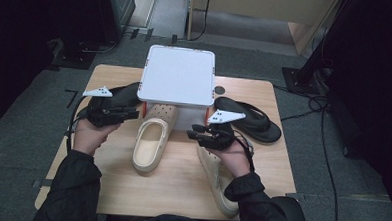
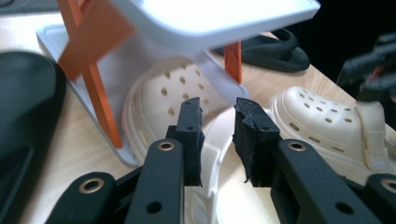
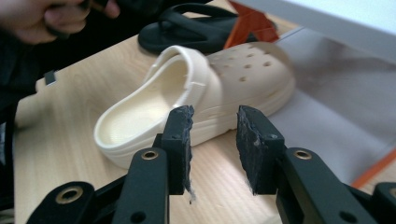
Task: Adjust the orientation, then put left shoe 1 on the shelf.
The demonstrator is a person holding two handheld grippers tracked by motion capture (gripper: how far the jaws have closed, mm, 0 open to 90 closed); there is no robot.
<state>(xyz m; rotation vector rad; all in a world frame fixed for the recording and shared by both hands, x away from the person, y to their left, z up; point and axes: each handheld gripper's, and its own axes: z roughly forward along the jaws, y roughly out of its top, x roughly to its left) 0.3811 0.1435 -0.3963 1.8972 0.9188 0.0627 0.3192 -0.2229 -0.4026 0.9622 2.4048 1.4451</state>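
A cream foam clog with holes (image 1: 153, 136) lies near the middle of the light wood counter (image 1: 180, 190), toe pushed under a white two-level shoe rack with orange legs (image 1: 178, 74) at the counter's far edge, heel toward the person. The left gripper (image 1: 129, 112) is just left of the clog's toe, above it, not touching. In the left gripper view its jaws stand apart w/ nothing between them; the clog's strap and toe (image 2: 182, 98) sit right past the tips.

The right gripper (image 1: 198, 133) is just right of the clog, btw it and a 2nd cream clog (image 1: 216, 176) that lies under the right hand (image 1: 234, 159) near the front right corner. Its jaws are apart too, holding nothing; in the right gripper view the clog (image 3: 196, 98) lies on its side of the frame ahead of the tips, a bit apart.

One black flip-flop (image 1: 251, 118) lies by the right edge. Another black flip-flop (image 2: 23, 121) lies by the left edge, under the left gripper.
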